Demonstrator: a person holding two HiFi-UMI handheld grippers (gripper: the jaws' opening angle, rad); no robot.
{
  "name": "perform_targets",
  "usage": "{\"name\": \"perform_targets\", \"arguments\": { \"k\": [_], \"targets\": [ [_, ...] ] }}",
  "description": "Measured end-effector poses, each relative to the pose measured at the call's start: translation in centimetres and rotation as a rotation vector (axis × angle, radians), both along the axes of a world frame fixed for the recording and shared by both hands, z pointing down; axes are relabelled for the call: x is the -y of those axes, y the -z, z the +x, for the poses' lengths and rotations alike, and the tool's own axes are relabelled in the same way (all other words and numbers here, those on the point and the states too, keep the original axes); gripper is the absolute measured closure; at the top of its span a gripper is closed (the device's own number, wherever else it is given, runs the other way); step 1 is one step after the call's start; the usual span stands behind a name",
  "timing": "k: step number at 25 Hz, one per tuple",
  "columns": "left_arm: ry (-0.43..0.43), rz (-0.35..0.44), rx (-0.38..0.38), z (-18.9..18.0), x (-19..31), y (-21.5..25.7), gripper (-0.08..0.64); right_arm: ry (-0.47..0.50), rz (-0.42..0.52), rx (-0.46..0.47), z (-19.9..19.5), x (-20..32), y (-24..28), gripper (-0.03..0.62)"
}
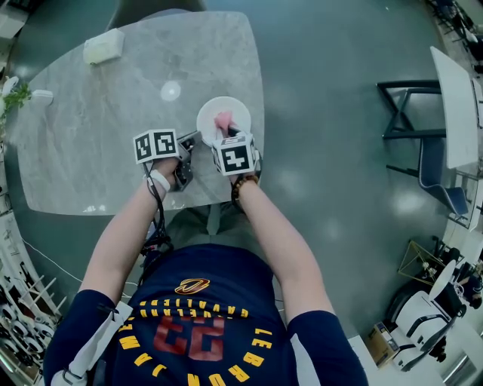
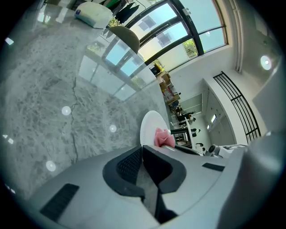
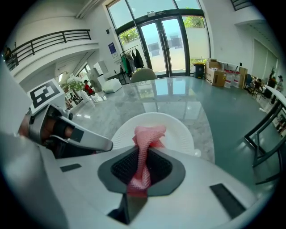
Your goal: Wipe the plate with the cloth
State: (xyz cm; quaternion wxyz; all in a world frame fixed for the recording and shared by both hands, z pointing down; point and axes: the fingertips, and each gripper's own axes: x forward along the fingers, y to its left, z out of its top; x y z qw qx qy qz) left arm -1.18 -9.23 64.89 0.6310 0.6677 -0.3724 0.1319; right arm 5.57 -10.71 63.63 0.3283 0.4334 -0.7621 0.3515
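A round white plate [image 1: 223, 113] [image 3: 176, 129] [image 2: 149, 127] lies near the right edge of a grey marble table [image 1: 106, 143]. My right gripper [image 1: 226, 134] [image 3: 143, 159] is shut on a pink mesh cloth [image 3: 145, 145] [image 1: 223, 121] [image 2: 164, 137], whose free end hangs over the near part of the plate. To the left of the plate my left gripper [image 1: 189, 147] [image 2: 140, 161] rests just off its rim, jaws shut with nothing between them.
A pale box [image 1: 103, 45] sits at the table's far left, with a small plant [image 1: 13, 96] at the left edge. A chair [image 1: 155, 10] stands behind the table. A dark-framed table [image 1: 445, 113] stands off to the right on the floor.
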Motion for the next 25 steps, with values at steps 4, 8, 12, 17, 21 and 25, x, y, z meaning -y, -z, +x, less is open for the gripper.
{"name": "perform_targets", "arguments": {
  "k": [4,8,12,17,21,25],
  "targets": [
    [-0.001,0.001,0.002,-0.1,0.0,0.1,0.548,-0.038,0.015,-0.039,3.2,0.2,0.2,0.552],
    [-0.001,0.003,-0.009,0.1,-0.3,0.2,0.548,-0.101,0.011,-0.036,6.1,0.0,0.1,0.552],
    [0.008,0.008,-0.006,-0.7,0.0,0.3,0.548,-0.159,0.01,-0.031,7.4,0.2,0.4,0.552],
    [0.062,0.029,-0.023,-1.4,0.3,0.7,0.548,-0.179,0.031,0.03,6.0,0.0,2.4,0.552],
    [0.089,0.019,-0.028,-1.5,-0.1,0.4,0.546,-0.066,0.034,0.066,1.4,-1.3,3.0,0.552],
    [0.099,0.021,-0.037,-1.4,-0.4,0.4,0.548,0.067,0.007,0.053,-2.9,-3.0,1.5,0.552]
  ]
}}
